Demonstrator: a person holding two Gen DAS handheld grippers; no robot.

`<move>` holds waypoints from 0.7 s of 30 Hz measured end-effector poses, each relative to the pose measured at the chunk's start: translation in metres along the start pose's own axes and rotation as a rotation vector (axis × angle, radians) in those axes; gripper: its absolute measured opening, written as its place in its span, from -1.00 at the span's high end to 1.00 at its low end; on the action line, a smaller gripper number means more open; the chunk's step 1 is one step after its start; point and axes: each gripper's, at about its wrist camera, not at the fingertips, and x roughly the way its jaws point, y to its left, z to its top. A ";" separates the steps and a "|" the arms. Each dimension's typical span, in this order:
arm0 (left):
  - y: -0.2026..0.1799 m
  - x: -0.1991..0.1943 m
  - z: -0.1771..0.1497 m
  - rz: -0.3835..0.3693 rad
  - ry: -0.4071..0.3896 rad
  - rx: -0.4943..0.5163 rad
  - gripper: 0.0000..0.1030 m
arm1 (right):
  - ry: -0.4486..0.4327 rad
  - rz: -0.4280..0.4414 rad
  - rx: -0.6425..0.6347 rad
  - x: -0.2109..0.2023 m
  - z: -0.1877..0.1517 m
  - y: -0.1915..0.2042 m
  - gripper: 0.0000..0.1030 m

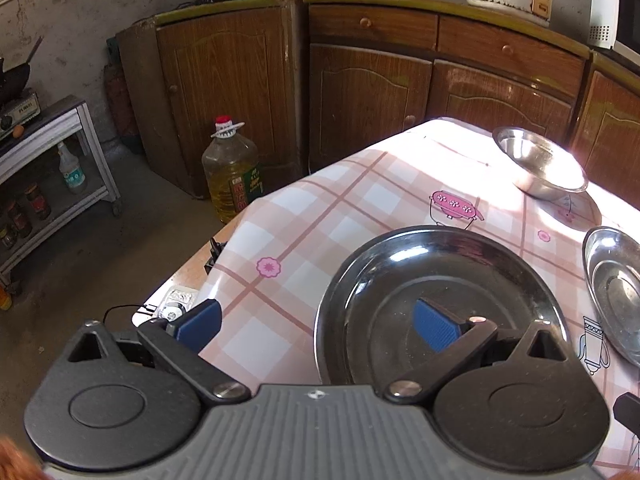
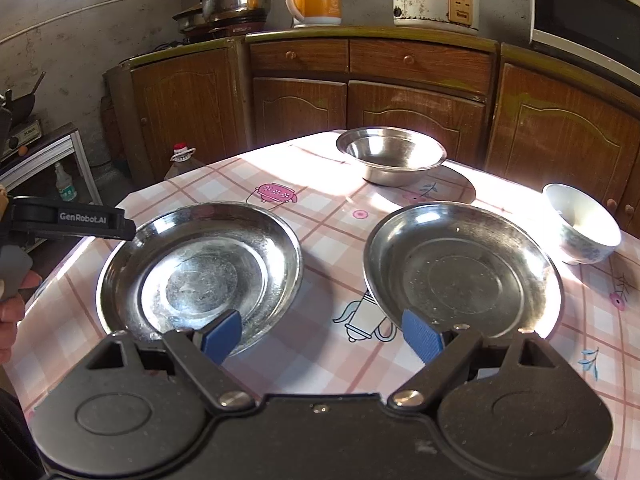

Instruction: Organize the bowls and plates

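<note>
Plates: two shallow steel plates lie flat on the checked tablecloth (image 2: 320,248), the left plate (image 2: 200,268) and the right plate (image 2: 464,272) near each other but apart, so either could go onto the other.
Bowls: a steel bowl (image 2: 392,156) sits at the far side in sunlight; a white ceramic bowl (image 2: 580,228) stands at the far right, apart from the plates.
Left gripper (image 1: 316,320): fingers spread wide, one blue pad over the left plate's basin and the other outside its left rim, straddling the rim, likely to pinch it for lifting.
Right gripper (image 2: 322,338): fingers spread, holding nothing, hovering near the gap between the plates.
Step, as I judge it: stacking not yet begun.
Risk: thin slick rims may slip.
</note>
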 end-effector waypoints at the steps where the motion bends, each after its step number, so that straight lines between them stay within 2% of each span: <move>1: 0.002 0.004 0.001 0.007 0.009 0.003 -0.99 | 0.006 -0.002 0.001 0.005 0.001 0.002 -0.99; 6: 0.010 0.018 0.000 -0.013 0.046 0.009 -0.97 | 0.032 0.022 0.040 0.029 0.006 0.000 -0.99; 9: 0.013 0.024 0.000 -0.029 0.063 0.005 -0.89 | 0.049 0.027 0.044 0.044 0.007 0.002 -0.99; 13: 0.015 0.027 0.000 -0.024 0.080 0.002 -0.69 | 0.065 0.033 0.056 0.057 0.008 0.005 -0.98; 16: 0.016 0.031 0.000 -0.016 0.091 0.007 -0.39 | 0.085 0.059 0.075 0.066 0.010 0.008 -0.88; 17: 0.016 0.034 0.000 -0.025 0.101 0.002 -0.20 | 0.089 0.064 0.077 0.068 0.010 0.009 -0.73; 18: 0.017 0.035 -0.001 -0.041 0.106 -0.003 -0.14 | 0.094 0.068 0.077 0.069 0.011 0.009 -0.58; 19: 0.018 0.035 -0.001 -0.058 0.105 -0.006 -0.04 | 0.102 0.074 0.077 0.073 0.011 0.011 -0.52; 20: 0.018 0.036 -0.001 -0.072 0.098 -0.003 0.07 | 0.107 0.078 0.080 0.074 0.011 0.011 -0.34; 21: 0.017 0.036 -0.001 -0.084 0.092 0.000 0.15 | 0.111 0.084 0.087 0.076 0.011 0.011 -0.05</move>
